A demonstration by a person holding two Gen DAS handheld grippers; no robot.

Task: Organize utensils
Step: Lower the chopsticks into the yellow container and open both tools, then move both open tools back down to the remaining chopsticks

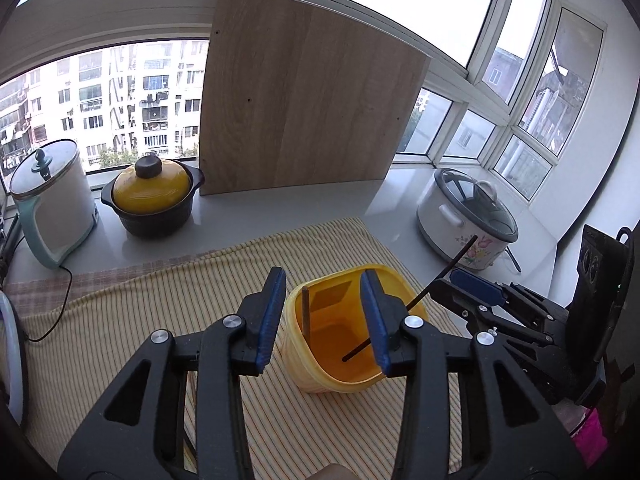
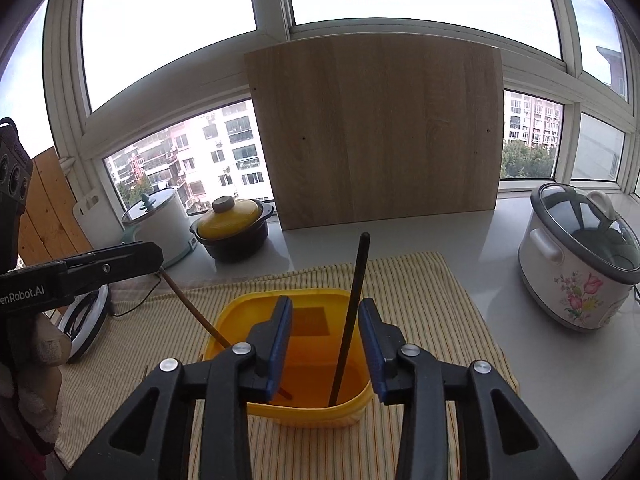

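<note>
Bay windows (image 2: 188, 36), bright daylight; wooden board (image 2: 376, 132) leaning against glass, white sill (image 2: 472, 248).

Left gripper (image 1: 323, 316) and right gripper (image 2: 325, 344), jaws apart

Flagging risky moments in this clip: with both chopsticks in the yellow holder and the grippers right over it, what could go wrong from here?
1. The black chopstick leans up between the open right gripper fingers; pulling back carelessly could snag it.
2. The yellow holder sits on soft striped cloth; a bump from the left gripper might tip it.
3. The brown chopstick leans far over the rim and could slide out.
</note>
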